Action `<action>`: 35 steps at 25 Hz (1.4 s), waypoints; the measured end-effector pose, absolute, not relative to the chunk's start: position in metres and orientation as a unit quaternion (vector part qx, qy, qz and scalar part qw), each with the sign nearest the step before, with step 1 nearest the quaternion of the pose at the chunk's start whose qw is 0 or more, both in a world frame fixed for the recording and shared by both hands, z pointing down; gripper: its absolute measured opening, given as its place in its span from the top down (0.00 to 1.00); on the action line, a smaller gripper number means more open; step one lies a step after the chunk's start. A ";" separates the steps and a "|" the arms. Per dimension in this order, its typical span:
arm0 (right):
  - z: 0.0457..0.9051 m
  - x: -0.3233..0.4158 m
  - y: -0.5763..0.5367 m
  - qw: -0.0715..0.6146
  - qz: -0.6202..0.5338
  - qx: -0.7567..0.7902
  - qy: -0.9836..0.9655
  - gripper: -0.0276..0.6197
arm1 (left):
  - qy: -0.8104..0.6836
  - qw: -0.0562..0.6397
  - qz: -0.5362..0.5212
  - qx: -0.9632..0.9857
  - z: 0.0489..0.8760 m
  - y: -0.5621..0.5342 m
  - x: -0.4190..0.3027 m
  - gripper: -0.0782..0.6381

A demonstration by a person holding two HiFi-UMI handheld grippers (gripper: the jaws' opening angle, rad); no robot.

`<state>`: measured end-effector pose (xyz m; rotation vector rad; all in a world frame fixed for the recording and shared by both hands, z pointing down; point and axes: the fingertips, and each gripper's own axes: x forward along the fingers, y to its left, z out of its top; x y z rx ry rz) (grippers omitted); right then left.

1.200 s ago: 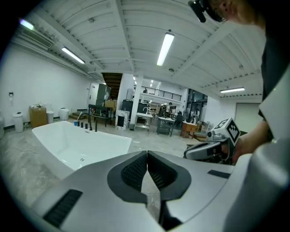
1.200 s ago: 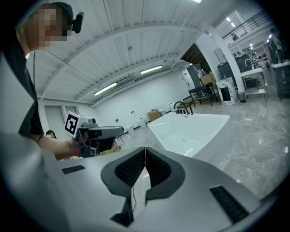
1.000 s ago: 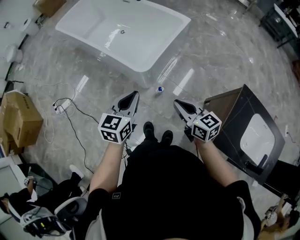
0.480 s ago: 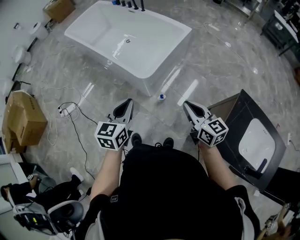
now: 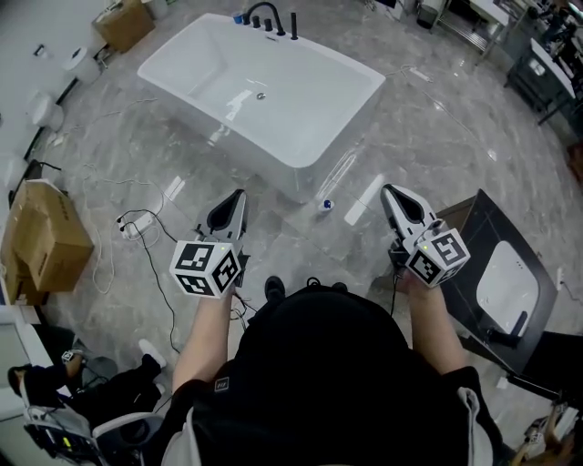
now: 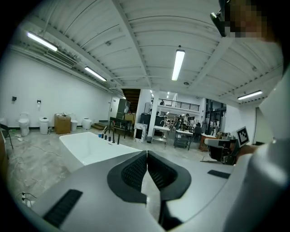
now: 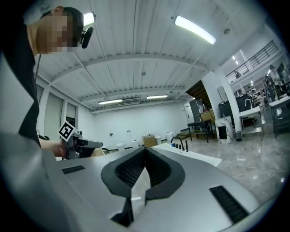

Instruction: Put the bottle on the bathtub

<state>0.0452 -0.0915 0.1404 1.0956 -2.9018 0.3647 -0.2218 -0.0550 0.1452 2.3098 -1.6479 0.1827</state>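
Note:
A white freestanding bathtub [image 5: 303, 162] stands on the grey marble floor, with black taps [image 5: 270, 17] at its far end. A small bottle [image 5: 326, 206] with a blue top lies on the floor just off the tub's near corner. Both grippers are held raised, well above the floor. My left gripper [image 5: 239, 194] is left of the bottle, its jaws shut on nothing. My right gripper [image 5: 388, 189] is right of the bottle, also shut and empty. The left gripper view shows closed jaws [image 6: 147, 152] aimed past the tub [image 6: 89, 147]. In the right gripper view the tub [image 7: 192, 152] shows beyond shut jaws [image 7: 145, 149].
A dark stand holding a white basin [image 5: 503, 274] is close on my right. A cardboard box [image 5: 41, 238] and loose cables [image 5: 137, 223] lie at the left, and another box [image 5: 126, 22] behind the tub. A seated person [image 5: 82, 382] is at the lower left.
The tub and bottle have drawn nearer and lower in the head view as I stepped forward. Both grippers have spread apart and stay shut. The bottle has not moved on the floor.

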 end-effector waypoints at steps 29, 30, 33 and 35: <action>0.108 0.010 -0.111 -0.017 0.068 0.375 -0.924 0.91 | -0.553 0.091 0.081 0.824 0.106 -0.117 -0.241 0.87; 0.108 0.010 -0.111 -0.019 0.067 0.373 -0.925 0.91 | -0.553 0.090 0.082 0.824 0.106 -0.116 -0.241 0.87; 0.109 0.011 -0.111 -0.018 0.066 0.371 -0.926 0.91 | -0.553 0.089 0.086 0.824 0.107 -0.113 -0.239 0.87; 0.109 0.012 -0.110 -0.014 0.070 0.374 -0.925 0.91 | -0.553 0.089 0.087 0.824 0.109 -0.112 -0.237 0.87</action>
